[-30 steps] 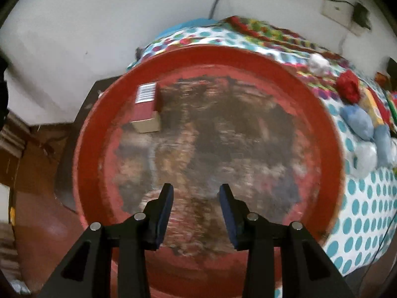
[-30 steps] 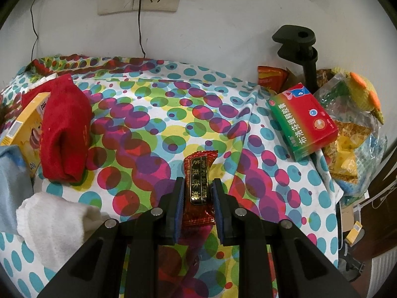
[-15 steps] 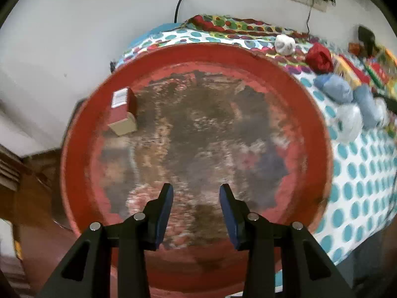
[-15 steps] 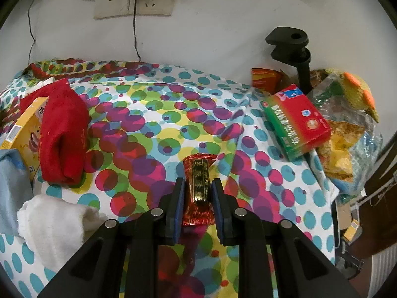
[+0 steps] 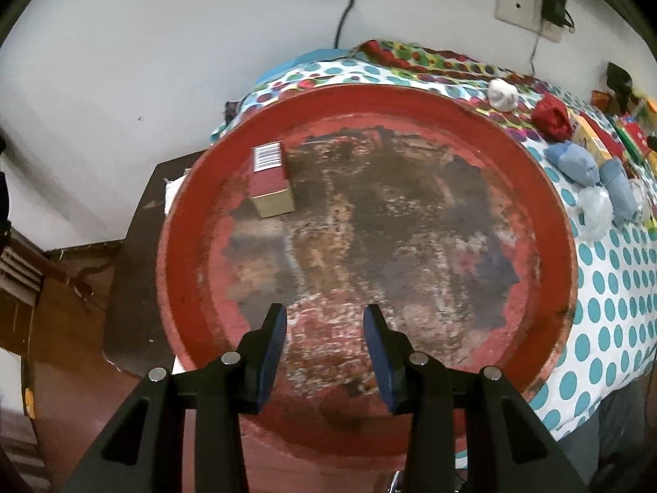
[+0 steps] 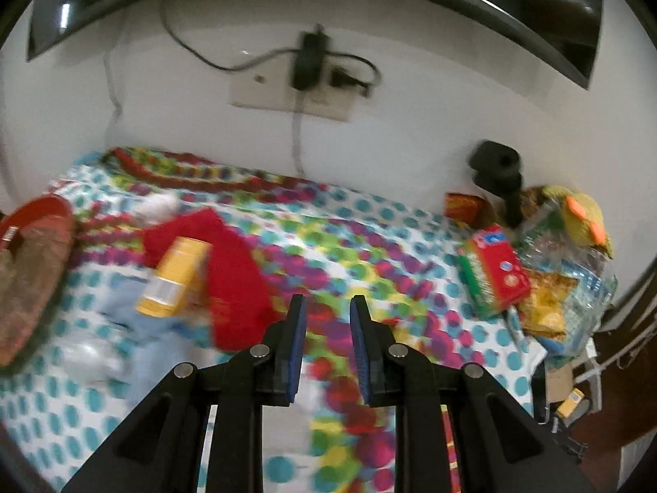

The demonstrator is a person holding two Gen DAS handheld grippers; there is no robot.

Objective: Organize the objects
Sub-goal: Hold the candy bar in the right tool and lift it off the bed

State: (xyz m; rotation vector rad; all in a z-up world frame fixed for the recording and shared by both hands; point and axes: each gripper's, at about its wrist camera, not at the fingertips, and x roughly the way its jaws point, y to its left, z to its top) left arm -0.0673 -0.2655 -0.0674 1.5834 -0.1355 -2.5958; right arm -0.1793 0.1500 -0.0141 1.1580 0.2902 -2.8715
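My left gripper (image 5: 323, 330) is open and empty above the near part of a big round red tray (image 5: 193, 222) with a worn dark floor. A small red box (image 5: 271, 178) with a barcode lies at the tray's far left. My right gripper (image 6: 325, 343) is partly open with nothing between its fingers, raised over the dotted tablecloth (image 6: 410, 246). The view is blurred. A yellow box (image 6: 174, 281) lies on a red cloth (image 6: 238, 283) to its left. The red candy wrapper is out of sight.
A red-green box (image 6: 492, 267), snack bags (image 6: 546, 304) and a black clamp (image 6: 499, 172) sit at the right. Rolled socks, white (image 5: 501, 93), red (image 5: 552, 117) and blue (image 5: 575, 162), lie right of the tray. The wall with a socket (image 6: 295, 94) is behind.
My right gripper has lifted and pulled back from the table and no longer holds the red candy wrapper; the view tilted up. My left gripper stayed over the tray, shifting slightly.
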